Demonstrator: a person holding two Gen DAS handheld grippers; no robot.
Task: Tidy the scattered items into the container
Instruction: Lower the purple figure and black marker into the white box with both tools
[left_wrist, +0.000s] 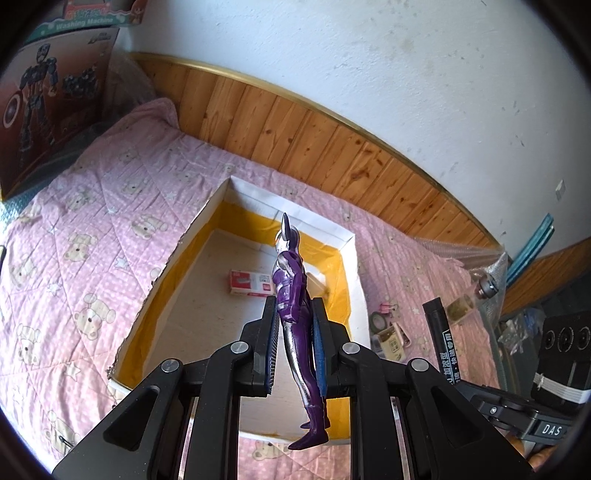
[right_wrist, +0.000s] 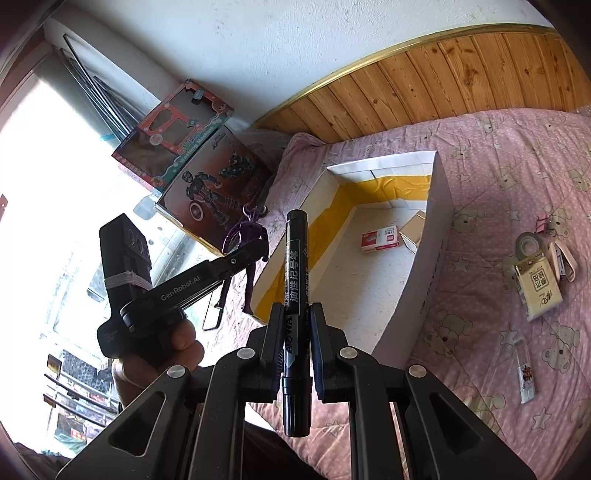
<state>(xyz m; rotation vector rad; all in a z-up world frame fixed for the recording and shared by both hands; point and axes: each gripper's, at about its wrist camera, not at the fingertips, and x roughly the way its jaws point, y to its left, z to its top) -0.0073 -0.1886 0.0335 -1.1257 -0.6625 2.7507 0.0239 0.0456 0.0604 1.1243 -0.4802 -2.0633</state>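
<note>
**Figure and marker both gripped over the box**

The purple and silver plastic hero figure (left_wrist: 295, 314) is clamped between the left gripper (left_wrist: 294, 314) pads, head up, hanging above the open white cardboard box with yellow tape lining (left_wrist: 349, 258). Right gripper (right_wrist: 297, 332) is closed on a black permanent marker (right_wrist: 296, 280), cap end fwd, near the box's edge. Inside the box: a small red and white carton (left_wrist: 248, 282) (plus a tan one, seen from the right wrist view). Box sits on the pink teddy-print quilt (left_wrist: 92, 258). W/ other bits still out on the quilt to the right: a tape roll (right_wrist: 529, 243), a gold packet (right_wrist: 540, 291)
</note>
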